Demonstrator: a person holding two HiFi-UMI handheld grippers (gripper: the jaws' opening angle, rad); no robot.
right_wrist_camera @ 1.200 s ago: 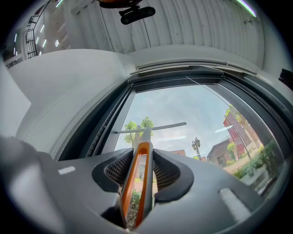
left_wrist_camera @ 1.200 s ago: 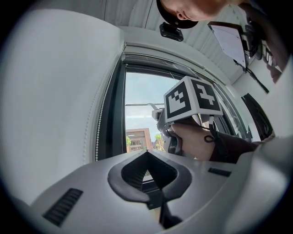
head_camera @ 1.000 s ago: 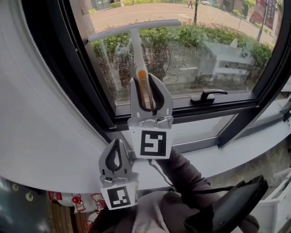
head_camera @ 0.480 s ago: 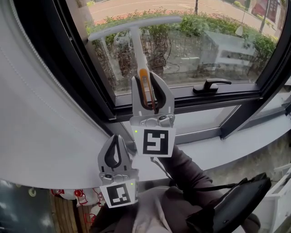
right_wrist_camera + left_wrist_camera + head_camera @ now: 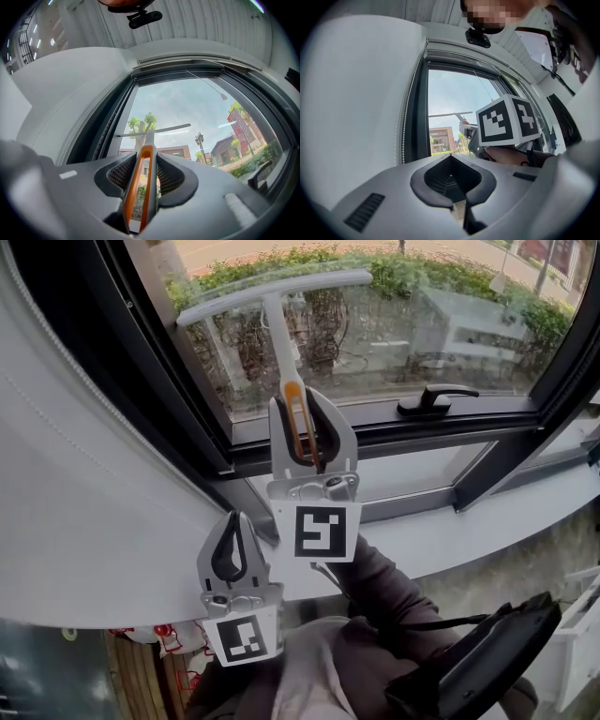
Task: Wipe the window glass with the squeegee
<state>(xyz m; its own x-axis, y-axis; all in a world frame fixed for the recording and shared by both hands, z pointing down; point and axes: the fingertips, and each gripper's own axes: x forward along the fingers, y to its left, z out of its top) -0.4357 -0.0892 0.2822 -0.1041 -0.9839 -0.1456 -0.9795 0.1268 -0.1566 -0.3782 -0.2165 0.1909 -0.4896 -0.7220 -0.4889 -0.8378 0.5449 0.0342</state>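
The right gripper (image 5: 303, 401) stands near the centre of the head view, jaws pointing up toward the window, and it is clamped on the lower end of the squeegee (image 5: 278, 334). In the right gripper view the two dark ribbed pads press against either side of the orange loop of the handle (image 5: 143, 183), which runs up between them.

The squeegee has a white shaft with that orange insert at its grip end. At the top it carries a long pale crossbar (image 5: 272, 294) that slants a little, its left end lower, across the upper middle of the frame. The bar lies against the window glass (image 5: 394, 343); hedges, a road and buildings show through the pane.

The left gripper (image 5: 232, 521) sits lower and to the left, in front of the white wall panel (image 5: 84, 502). Its jaws are closed together with nothing between them, and the left gripper view shows only the empty hollow of its pads (image 5: 451, 159).

A black window handle (image 5: 433, 397) lies on the dark frame (image 5: 178, 399) to the right of the squeegee. The pale sill (image 5: 497, 521) runs below, and a dark sleeve (image 5: 394, 601) reaches up from the bottom edge.
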